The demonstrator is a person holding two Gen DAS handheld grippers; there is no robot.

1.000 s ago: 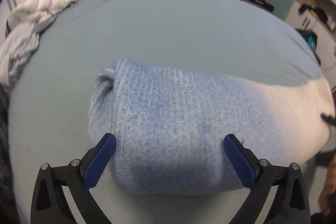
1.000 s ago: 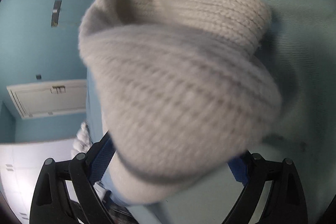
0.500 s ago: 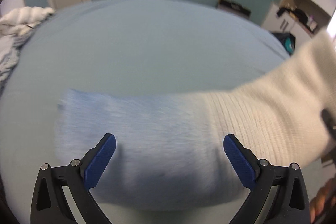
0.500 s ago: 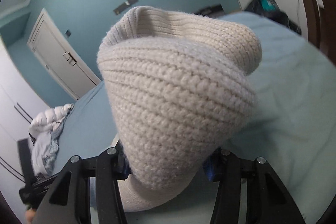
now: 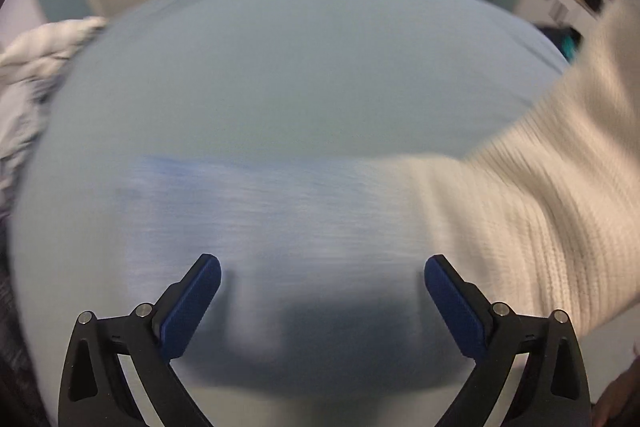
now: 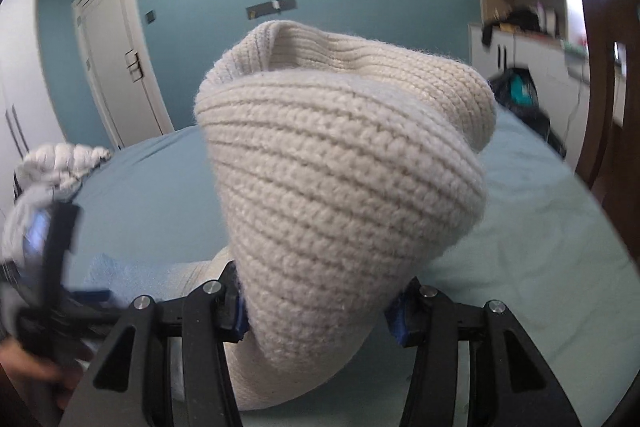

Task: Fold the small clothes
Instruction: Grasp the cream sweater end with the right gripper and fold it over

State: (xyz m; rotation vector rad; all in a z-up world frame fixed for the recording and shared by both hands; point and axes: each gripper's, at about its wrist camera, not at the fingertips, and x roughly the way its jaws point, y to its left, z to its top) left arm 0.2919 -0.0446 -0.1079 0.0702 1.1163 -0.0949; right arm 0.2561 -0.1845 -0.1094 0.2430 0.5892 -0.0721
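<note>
**Knitted garment lifted at its cream end by the right gripper**

One knitted garment (image 5: 304, 227) is seen on the bed (image 5: 304, 67). It is blue at its left part and cream at its right part. In the left wrist view the picture is blurred by motion, so fine details of the knit cannot be told.

The left gripper (image 5: 322, 279) is held wide open, and nothing is between its two blue pads (image 5: 192, 303). The blue part of the garment lies just beyond and under the fingertips, flat on the bed, and a dark shadow is seen on it between the jaws. It cannot be told whether the pads touch the fabric.

The right gripper (image 6: 320, 311) is closed around the cream end of the garment (image 6: 344, 187). The fabric is pinched between the two jaws, and its blue pads are mostly hidden by the knit. The cream end is raised above the bed and stands up in front of the camera as a thick, ribbed fold. In the left wrist view the same cream part rises from the bed to the upper right.

In the right wrist view the left gripper (image 6: 52, 267) is seen at the near left, blurred, with the blue part of the garment just beside it.

One pile of white and grey laundry (image 6: 56, 163) lies at the far left edge of the bed, well apart from the garment. One white door (image 6: 116, 55) is seen in the far wall.
</note>
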